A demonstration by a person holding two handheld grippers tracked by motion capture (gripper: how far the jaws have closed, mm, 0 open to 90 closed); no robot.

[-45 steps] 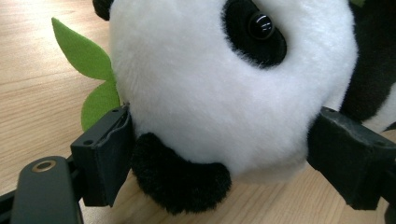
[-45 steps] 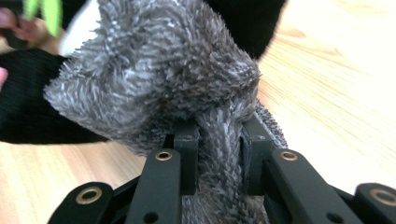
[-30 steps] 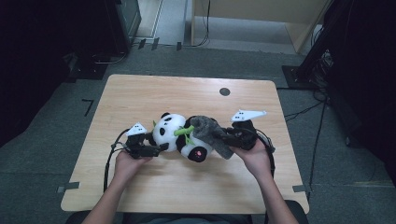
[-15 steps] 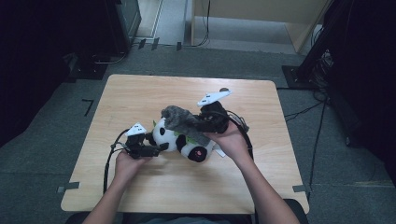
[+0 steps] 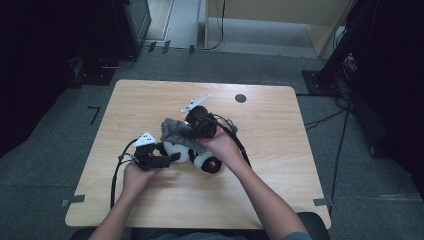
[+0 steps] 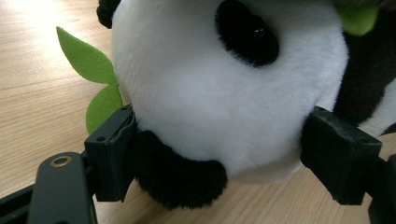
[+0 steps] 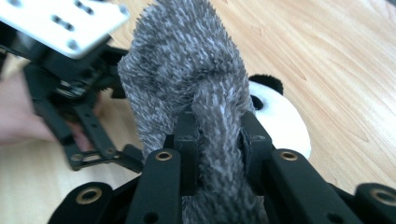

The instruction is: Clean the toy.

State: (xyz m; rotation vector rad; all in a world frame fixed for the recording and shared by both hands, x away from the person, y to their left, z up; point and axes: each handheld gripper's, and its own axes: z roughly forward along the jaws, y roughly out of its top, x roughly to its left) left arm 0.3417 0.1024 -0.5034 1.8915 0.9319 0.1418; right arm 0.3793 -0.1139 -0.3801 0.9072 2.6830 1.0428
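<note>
Panda: round white-and-black plush panda toy (image 6: pixel 224 93), soft pile, lying on the pale wooden table (image 5: pixel 280 165) near its middle; green felt leaves (image 6: pixel 88 70) beside its head.
Cloth: shaggy grey fuzzy cloth (image 7: pixel 196 88), draped over the panda.
Left gripper (image 5: pixel 167 159): jaws clamped on the panda's head (have just eased closer).
Right gripper (image 5: pixel 187 131): jaws pinching a fold of the grey cloth, just loosened slightly.
Nearby: dark round table hole (image 5: pixel 240 98).

Panda plush (image 5: pixel 192 152): white body, black ears, limbs and eye patches, green felt leaves at one side. Lies on its side on the worktop (image 5: pixel 280 150), near the middle, toward the near edge.

Grey fuzzy cloth (image 5: pixel 175 129): mottled grey-white pile, bunched into a fold, lifted and draped over the panda's upper side, touching it.
</note>
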